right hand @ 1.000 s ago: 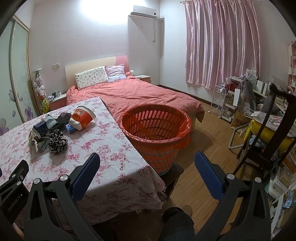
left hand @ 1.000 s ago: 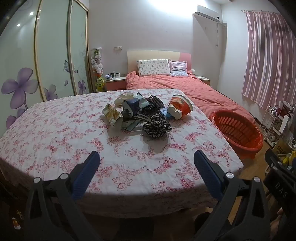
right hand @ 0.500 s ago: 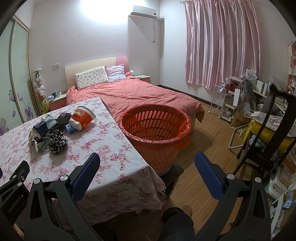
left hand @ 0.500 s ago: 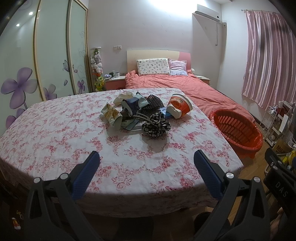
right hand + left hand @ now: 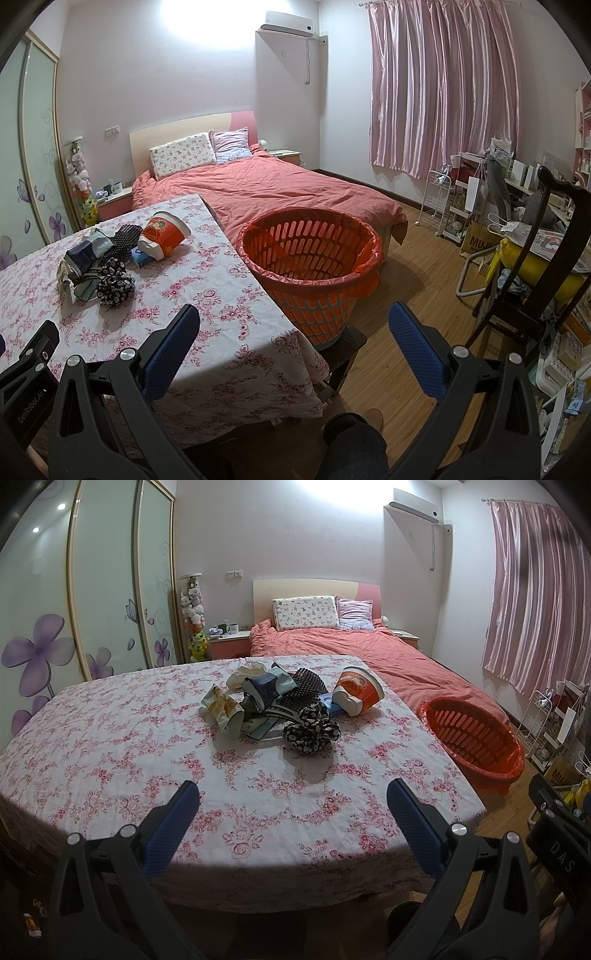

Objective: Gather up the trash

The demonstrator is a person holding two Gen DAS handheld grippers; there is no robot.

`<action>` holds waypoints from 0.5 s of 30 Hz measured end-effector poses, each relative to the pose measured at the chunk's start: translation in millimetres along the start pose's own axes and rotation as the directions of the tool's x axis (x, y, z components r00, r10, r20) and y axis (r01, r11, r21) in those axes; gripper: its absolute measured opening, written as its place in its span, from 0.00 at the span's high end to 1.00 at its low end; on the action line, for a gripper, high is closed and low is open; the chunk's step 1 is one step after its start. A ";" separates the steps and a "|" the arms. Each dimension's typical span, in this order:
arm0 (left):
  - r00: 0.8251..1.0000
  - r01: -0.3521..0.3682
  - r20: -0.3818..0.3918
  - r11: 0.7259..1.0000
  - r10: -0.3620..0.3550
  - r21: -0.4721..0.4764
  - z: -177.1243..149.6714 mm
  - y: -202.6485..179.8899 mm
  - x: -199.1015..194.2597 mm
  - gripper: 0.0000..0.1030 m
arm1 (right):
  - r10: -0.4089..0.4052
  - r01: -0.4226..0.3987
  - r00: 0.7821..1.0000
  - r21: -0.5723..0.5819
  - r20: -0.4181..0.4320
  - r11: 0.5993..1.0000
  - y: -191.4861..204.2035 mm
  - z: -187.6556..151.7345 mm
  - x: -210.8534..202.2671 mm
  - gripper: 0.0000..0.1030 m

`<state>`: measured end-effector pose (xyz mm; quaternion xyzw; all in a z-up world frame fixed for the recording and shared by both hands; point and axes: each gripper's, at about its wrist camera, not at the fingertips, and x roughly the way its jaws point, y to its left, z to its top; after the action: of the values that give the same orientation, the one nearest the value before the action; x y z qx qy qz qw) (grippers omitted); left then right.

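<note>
Both views hold nearly unchanged. Left gripper (image 5: 291,805) and right gripper (image 5: 293,325) stand spread, empty. Trash pile (image 5: 273,709) is light, crushable; pinch edges.

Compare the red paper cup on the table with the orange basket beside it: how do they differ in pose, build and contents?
The red paper cup lies tipped on its side on the table, while the orange basket stands upright off the table's right edge. The cup has solid printed walls; the basket has slotted walls and a red bag liner. The cup rests against the trash pile; the basket stands apart and looks empty. Both are round, open-topped and reddish.
</note>
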<state>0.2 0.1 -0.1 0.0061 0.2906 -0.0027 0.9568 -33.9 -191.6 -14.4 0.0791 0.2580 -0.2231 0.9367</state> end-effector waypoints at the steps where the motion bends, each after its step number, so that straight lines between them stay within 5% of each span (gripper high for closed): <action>1: 1.000 0.000 0.000 1.000 0.000 0.000 0.0 0.0 0.1 0.04 | 0.000 0.000 1.000 0.000 0.000 1.000 0.0 -0.1 0.0 0.02; 15: 1.000 0.000 -0.002 1.000 0.000 0.000 0.0 0.0 0.2 0.04 | 0.000 0.000 1.000 0.000 0.000 1.000 -1.2 -0.7 0.2 0.02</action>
<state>0.4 0.2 -0.2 0.0060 0.2917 -0.0029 0.9565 -34.6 -192.5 -15.1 0.0792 0.2582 -0.2231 0.9366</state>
